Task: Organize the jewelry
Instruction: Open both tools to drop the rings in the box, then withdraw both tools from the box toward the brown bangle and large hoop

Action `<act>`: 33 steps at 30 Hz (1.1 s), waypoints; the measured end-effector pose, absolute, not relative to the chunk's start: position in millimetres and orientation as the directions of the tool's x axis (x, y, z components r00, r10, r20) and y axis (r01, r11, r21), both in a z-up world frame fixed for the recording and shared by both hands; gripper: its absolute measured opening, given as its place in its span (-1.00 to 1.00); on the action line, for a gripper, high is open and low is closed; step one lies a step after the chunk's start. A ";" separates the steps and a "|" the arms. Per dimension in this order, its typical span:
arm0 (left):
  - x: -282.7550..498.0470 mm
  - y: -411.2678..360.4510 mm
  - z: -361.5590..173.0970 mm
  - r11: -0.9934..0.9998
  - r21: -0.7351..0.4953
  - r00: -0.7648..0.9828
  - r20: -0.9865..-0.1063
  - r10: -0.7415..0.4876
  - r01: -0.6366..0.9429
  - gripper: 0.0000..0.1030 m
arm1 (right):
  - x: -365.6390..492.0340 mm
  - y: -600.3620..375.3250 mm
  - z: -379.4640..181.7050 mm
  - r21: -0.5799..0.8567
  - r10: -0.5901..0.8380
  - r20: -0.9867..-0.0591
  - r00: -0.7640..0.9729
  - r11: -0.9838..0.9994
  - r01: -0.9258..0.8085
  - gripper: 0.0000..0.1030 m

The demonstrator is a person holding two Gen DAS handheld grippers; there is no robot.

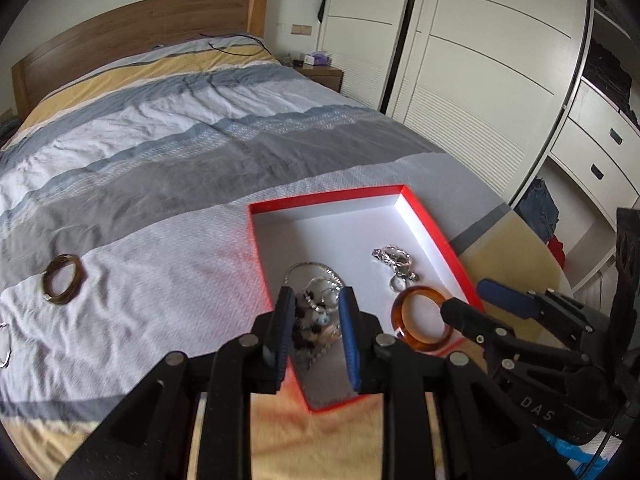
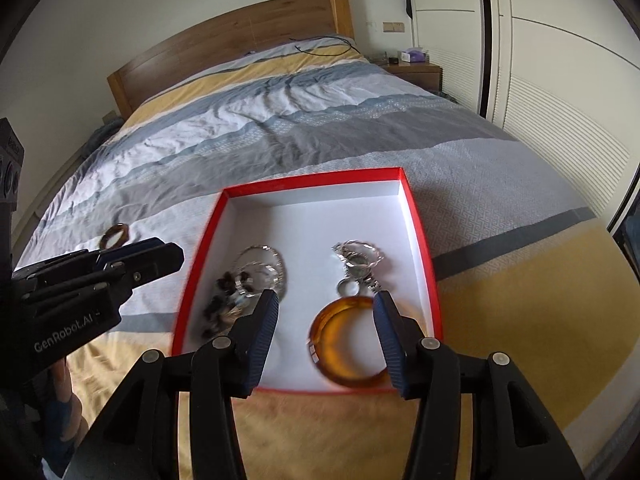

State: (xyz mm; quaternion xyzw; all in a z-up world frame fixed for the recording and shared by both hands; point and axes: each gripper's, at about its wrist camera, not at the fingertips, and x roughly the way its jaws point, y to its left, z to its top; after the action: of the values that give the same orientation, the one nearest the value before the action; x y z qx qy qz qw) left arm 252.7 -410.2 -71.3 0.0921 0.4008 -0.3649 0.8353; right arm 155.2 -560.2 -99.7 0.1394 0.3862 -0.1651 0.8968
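A shallow red-rimmed cardboard box with a white inside (image 2: 416,216) is seen lying on the striped grey, white and yellow bedspread (image 1: 168,152), straight ahead of both claws. The right gripper (image 2: 325,338) is held wide open over the near end of the box, and nothing is gripped by it. A translucent amber bangle (image 2: 348,344) lies on the box floor between its two blue-padded fingers (image 2: 264,332); the right finger appears to be just beside the bangle's rim, though contact cannot be confirmed through the blur. Just beyond the bangle, ahead of the right finger, a small tangle of silver chain and rings (image 2: 358,266) is seen. Ahead of the left finger, a heap of dark beads and silver hoops (image 2: 244,288) rests on the white floor.

The left gripper (image 1: 316,322) is held partly open above the near left part of the box (image 1: 432,224), with nothing clamped; the bead heap (image 1: 314,312) is seen through the gap between its fingers. To its right, the amber bangle (image 1: 422,318) is seen, with the right gripper (image 1: 486,302) at it. Well off to its left, outside the box, a dark brown bangle (image 1: 63,279) lies on the bedspread.
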 end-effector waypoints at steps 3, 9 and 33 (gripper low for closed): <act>236.5 -389.6 -51.9 0.736 -0.131 0.443 -0.724 -0.528 0.665 -0.51 | 142.4 -541.9 -81.0 0.126 -0.184 -0.730 0.658 0.910 0.395 -0.04; 196.9 -354.9 -10.8 0.745 -0.131 0.481 -0.688 -0.543 0.654 -0.50 | 112.9 -501.8 -42.4 0.120 -0.180 -0.704 0.688 0.924 0.364 0.00; 60.5 -220.0 76.2 0.832 0.000 0.697 -0.546 -0.465 0.555 -0.17 | 17.5 -374.8 57.0 0.050 -0.173 -0.588 0.790 0.967 0.249 0.18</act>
State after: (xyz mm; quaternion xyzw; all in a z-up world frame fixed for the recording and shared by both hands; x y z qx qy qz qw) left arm 60.5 -220.0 76.2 0.0826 0.2724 -0.2782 0.9174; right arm 17.5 -374.8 57.0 0.0627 0.3043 -0.1118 0.9439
